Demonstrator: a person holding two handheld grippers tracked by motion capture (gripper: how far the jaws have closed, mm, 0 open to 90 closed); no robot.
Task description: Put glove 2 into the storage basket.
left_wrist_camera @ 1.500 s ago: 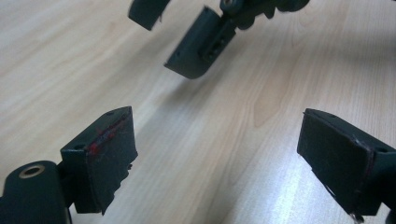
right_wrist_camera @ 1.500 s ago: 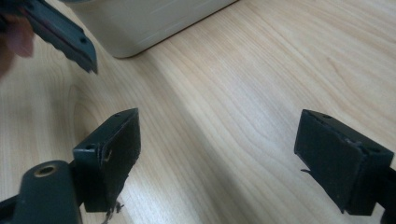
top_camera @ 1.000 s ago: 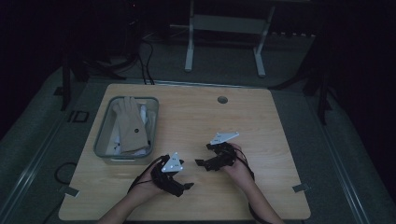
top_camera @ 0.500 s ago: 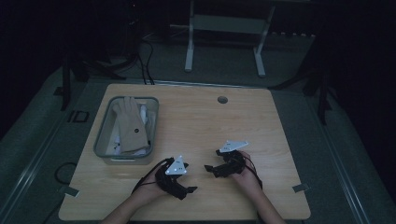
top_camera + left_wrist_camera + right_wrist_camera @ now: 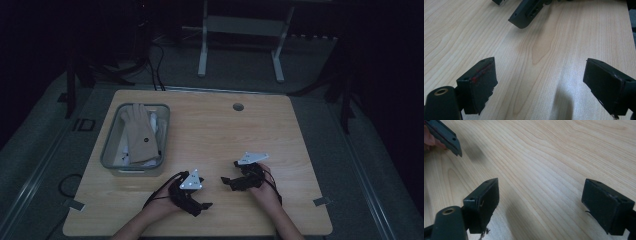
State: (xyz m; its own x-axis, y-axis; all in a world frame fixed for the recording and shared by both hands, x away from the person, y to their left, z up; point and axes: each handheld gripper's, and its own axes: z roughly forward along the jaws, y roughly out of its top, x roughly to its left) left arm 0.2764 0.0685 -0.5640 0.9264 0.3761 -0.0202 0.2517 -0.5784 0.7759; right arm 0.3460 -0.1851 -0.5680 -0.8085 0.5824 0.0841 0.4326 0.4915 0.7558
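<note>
I look down on a pale wooden table (image 5: pixel 215 135) in a dim room. My two hands come in from the near edge, each holding a black gripper low over the bare wood.

My left gripper (image 5: pixel 204 205) sits near the front edge, left of centre, with a grey three-cornered plate on top. In the left gripper view its jaws stand wide apart with nothing between them, only wood grain. One fingertip (image 5: pixel 477 83) has red marks on its inner face. At the top of that view a jaw of the other gripper pokes in.

My right gripper (image 5: pixel 229 182) is just to the right of the left one, also near the front edge, its jaws pointing towards the left gripper. The two are near each other but not touching. In the right gripper view its jaws are also spread wide and hold nothing. At the top left corner of that view I see a jaw of the left gripper and a bit of a hand.

The nearest thing is a clear tray (image 5: pixel 111 152) at the table's left side, just beyond my left hand. In it lies a beige glove (image 5: pixel 140 135), fingers pointing away from me, on some white items I cannot make out.

A small round hole (image 5: pixel 238 107) sits near the far edge of the table.
</note>
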